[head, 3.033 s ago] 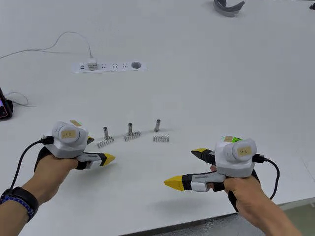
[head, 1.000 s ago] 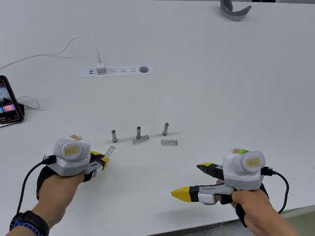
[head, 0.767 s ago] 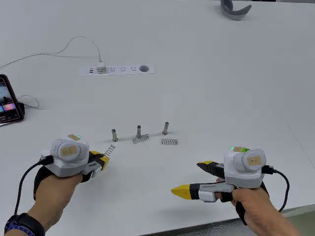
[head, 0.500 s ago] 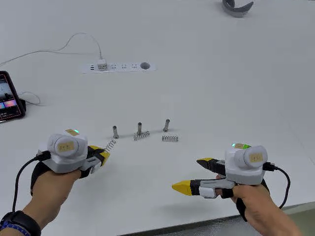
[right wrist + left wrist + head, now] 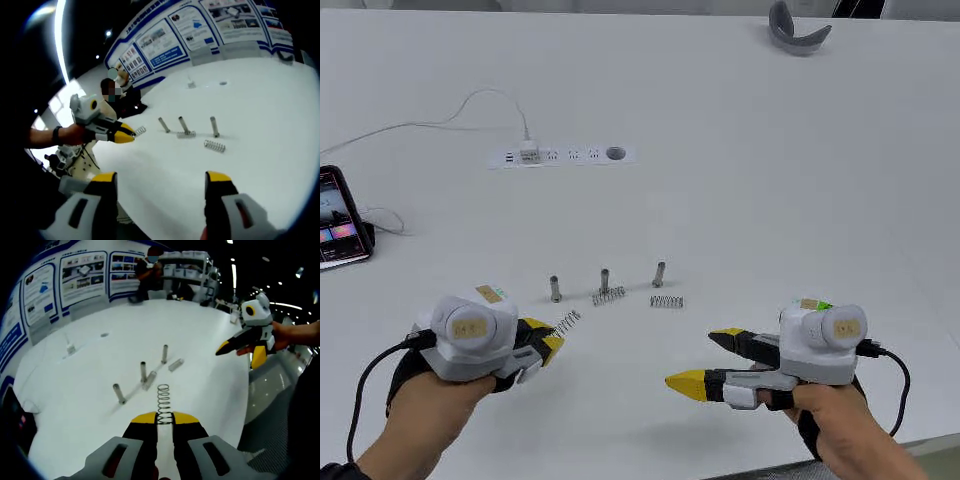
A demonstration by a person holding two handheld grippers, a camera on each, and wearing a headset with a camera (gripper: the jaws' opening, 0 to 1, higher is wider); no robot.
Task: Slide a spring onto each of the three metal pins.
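We've got the left gripper point(image 5: 550, 341), lower left, yellow tips pinched on a thin wire spring point(image 5: 566, 322). Right gripper point(image 5: 705, 360), lower right, gapes wide. Three stubby metal pins point(image 5: 605, 281) stand mid-frame, two springs point(image 5: 666, 301) lying beside them. Left gripper view shows us the coils clearly.

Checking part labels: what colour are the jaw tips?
Yellow; clearest on the right gripper in the head view.
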